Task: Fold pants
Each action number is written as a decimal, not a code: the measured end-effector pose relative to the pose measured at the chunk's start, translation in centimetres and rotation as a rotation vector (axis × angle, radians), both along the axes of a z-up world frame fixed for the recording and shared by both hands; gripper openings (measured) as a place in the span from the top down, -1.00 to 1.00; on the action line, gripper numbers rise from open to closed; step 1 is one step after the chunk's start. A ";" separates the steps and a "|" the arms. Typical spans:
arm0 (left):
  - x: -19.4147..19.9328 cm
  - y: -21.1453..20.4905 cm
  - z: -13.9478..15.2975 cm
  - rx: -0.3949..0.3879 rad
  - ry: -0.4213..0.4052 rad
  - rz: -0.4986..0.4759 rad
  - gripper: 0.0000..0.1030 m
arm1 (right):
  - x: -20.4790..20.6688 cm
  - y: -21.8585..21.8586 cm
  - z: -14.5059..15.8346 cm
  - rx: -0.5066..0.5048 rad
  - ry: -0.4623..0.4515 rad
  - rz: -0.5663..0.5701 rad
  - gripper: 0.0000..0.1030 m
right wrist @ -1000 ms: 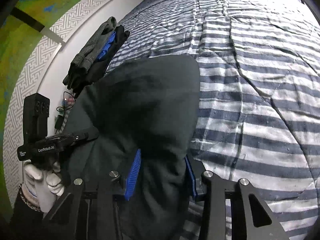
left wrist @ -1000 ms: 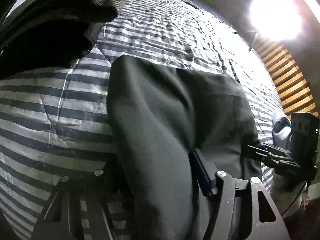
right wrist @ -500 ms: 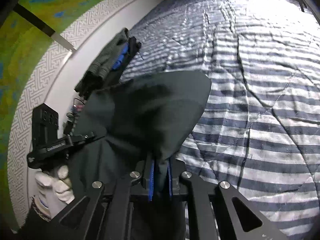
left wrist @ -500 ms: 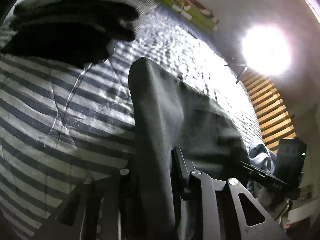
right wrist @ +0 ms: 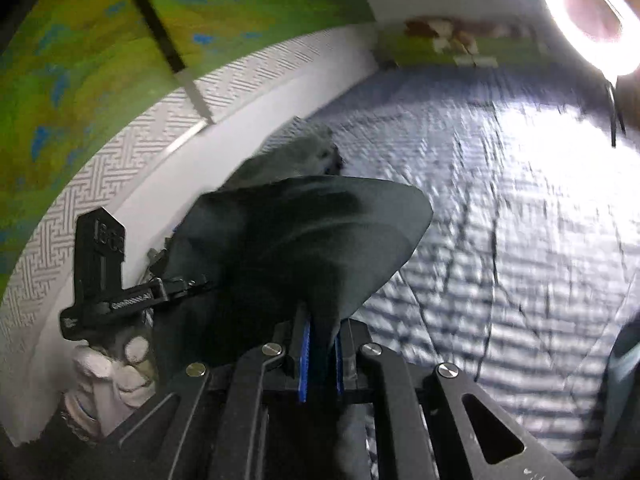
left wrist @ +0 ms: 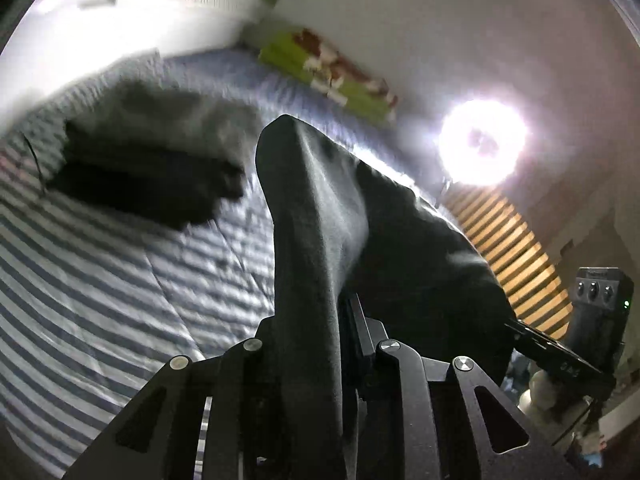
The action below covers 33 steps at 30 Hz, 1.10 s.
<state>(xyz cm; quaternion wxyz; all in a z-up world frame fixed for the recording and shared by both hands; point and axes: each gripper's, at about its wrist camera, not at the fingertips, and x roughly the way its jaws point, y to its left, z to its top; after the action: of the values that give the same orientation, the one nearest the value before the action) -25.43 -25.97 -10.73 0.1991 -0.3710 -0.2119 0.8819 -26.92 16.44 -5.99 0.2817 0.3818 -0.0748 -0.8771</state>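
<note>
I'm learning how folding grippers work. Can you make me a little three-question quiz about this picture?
1. True or false: the left gripper is open and holds nothing.
2. What do both grippers pinch? A) dark green fabric pants B) a pillow C) a towel
3. Fill in: under the pants lies a blue-and-white ______ quilt.

Key: 1 false, it is shut on the pants. 2 A; the right gripper grips them too. 3 striped.

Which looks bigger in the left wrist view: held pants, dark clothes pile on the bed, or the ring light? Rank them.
Largest to smallest as they appear:
1. Dark pants, though they hang right at the lens, so nearness inflates them.
2. Pile of dark clothes, blurred and farther off.
3. Ring light, its glare hiding the true edge.
</note>
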 end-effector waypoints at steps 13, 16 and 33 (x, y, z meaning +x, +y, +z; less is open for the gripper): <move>-6.8 -11.0 15.7 -0.199 0.201 0.117 0.54 | -9.8 -12.6 9.2 -0.067 0.210 0.075 0.84; -10.6 -12.9 17.0 -0.218 0.205 0.127 0.54 | -13.2 -15.1 9.8 -0.084 0.219 0.067 0.84; -30.7 -18.4 -1.1 -0.295 -0.145 0.272 0.33 | -30.4 -22.3 -4.1 0.209 -0.009 -0.045 0.57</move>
<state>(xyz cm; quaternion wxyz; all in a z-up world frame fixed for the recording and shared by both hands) -56.08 -44.39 -11.81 0.0059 -0.4266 -0.1422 0.8932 -57.36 -5.84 -10.04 0.2203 0.4114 0.0071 -0.8844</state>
